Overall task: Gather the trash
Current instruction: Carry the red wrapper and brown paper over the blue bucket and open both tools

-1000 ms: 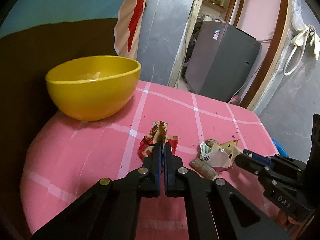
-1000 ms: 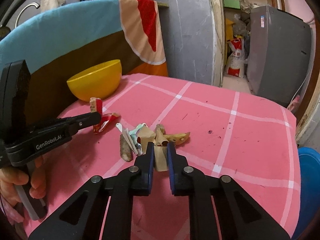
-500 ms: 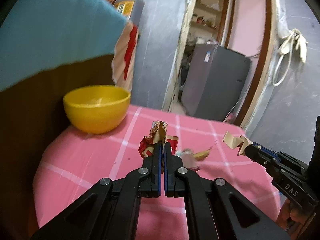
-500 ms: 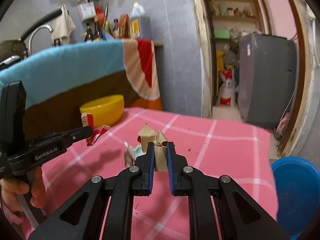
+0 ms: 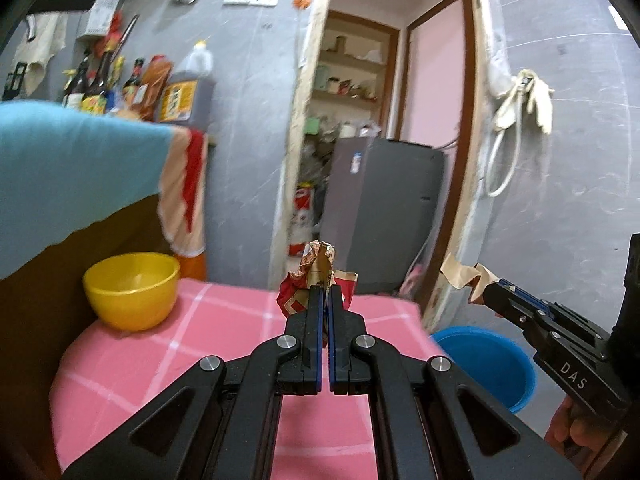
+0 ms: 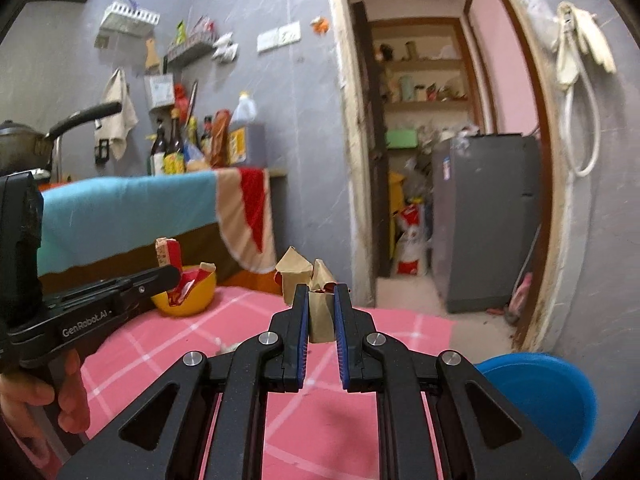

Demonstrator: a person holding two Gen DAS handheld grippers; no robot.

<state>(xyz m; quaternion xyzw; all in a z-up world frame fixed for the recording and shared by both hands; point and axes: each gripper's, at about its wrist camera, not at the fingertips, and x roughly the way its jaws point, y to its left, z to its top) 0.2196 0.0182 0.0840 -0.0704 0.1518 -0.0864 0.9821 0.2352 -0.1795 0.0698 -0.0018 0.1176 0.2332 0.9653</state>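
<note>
Left jaws: left gripper (image 5: 324,294) clamps red wrapper (image 5: 316,276), above pink table (image 5: 224,320).
Right jaws: right gripper (image 6: 321,294) clamps tan paper scrap (image 6: 320,312), above table, near blue bin (image 6: 536,392).

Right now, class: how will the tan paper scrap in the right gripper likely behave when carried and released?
The tan paper scrap is creased and folded, so probably light and floppy. Its free flaps stick out past the right gripper, so they may flutter. Released over the blue bin, it would likely drift rather than drop straight.
</note>
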